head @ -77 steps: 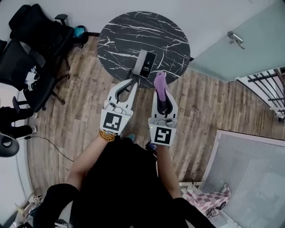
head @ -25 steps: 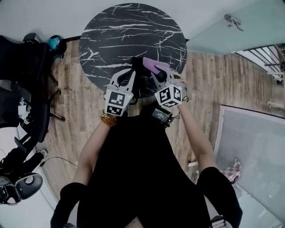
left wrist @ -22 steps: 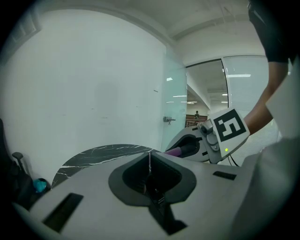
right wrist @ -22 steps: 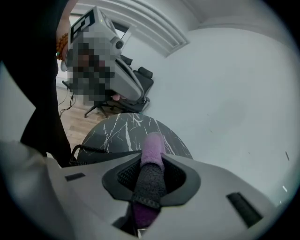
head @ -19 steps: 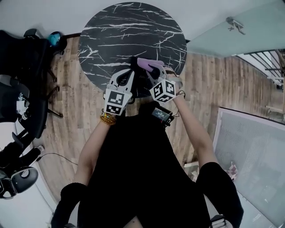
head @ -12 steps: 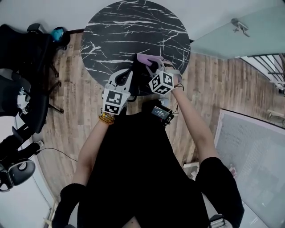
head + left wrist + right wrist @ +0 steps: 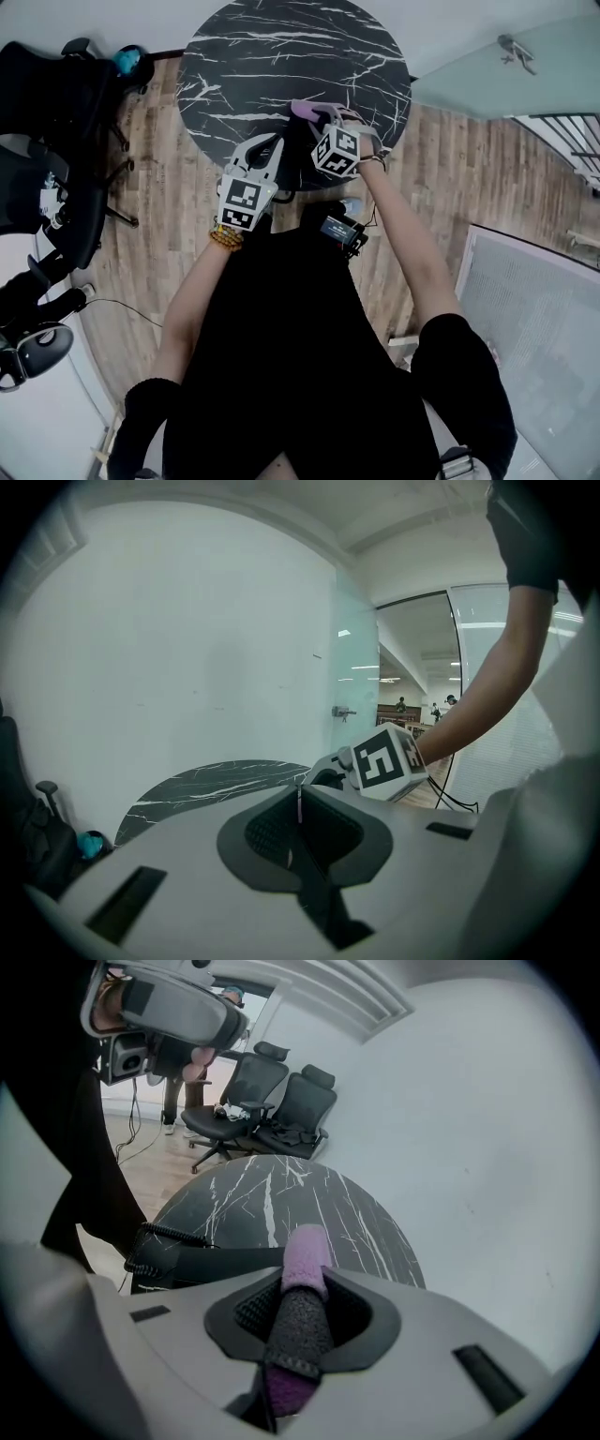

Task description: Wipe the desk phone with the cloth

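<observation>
cloth carried over the desk phone; wipe stroke ready to begin

left hand-held gripper (image 7: 299, 803) is closed jaw to jaw on nothing, at the near edge of the round marble bench (image 7: 281, 47). the desk phone (image 7: 216, 1262) lies near that edge, its long axis running side to side across the right gripper view, with the coiled cord (image 7: 159, 1234) at its left end; which end is its top cannot be told. in the last three seconds the right hand-held gripper (image 7: 298, 1309) has swung from pointing straight ahead to pointing across toward the left. it is clamped on the rolled purple cloth (image 7: 304, 1255), whose free end now sits above the phone. judgement: the approach is complete; contact is not confirmed.
</observation>
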The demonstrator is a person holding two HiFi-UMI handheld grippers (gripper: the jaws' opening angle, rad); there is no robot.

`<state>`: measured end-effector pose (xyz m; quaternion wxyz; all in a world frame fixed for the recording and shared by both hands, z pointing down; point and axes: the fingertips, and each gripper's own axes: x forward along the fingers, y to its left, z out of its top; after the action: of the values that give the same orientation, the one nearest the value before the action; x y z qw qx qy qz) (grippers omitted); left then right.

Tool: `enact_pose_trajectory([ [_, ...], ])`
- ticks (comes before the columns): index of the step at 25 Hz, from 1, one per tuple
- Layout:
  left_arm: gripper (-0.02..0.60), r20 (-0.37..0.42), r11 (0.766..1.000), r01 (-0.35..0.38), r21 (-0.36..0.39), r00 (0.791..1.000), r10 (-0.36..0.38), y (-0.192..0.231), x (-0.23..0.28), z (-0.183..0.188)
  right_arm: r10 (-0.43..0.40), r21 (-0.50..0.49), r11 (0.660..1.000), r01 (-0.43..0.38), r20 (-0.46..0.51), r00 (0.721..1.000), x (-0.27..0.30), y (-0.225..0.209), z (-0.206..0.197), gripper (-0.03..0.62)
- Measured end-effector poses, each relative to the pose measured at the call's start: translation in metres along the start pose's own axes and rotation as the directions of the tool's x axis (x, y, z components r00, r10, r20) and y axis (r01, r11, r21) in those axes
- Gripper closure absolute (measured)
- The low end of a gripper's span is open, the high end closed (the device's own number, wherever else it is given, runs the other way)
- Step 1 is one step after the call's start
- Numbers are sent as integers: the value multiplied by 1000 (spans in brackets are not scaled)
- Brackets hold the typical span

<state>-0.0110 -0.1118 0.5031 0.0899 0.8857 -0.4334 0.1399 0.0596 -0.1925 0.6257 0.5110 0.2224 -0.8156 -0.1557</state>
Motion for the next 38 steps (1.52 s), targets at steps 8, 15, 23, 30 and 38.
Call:
enact_pose_trajectory([
  [8, 560, 14, 1000, 15, -4, 1000, -15, -2, -2, -7, 38, 50, 998, -35, -49, 998, 22, 7, -7, 499],
  [15, 560, 19, 1000, 8, -17, 1000, -7, 2, 0, -5, 57, 100, 994, -49, -80, 995, 35, 8, -12, 499],
  [23, 560, 10, 999, 9, -36, 1000, -9, 8, 3, -10, 75, 101, 993, -66, -86, 994, 40, 12, -13, 500],
  [30, 560, 3, 999, 27, -31, 1000, -27, 5, 7, -11, 78, 127, 990, -66, -94, 992, 41, 18, -16, 502],
  [38, 560, -4, 999, 43, -23, 999, -43, 5, 12, -13, 114, 190, 977, -94, -99, 988, 43, 23, -20, 503],
])
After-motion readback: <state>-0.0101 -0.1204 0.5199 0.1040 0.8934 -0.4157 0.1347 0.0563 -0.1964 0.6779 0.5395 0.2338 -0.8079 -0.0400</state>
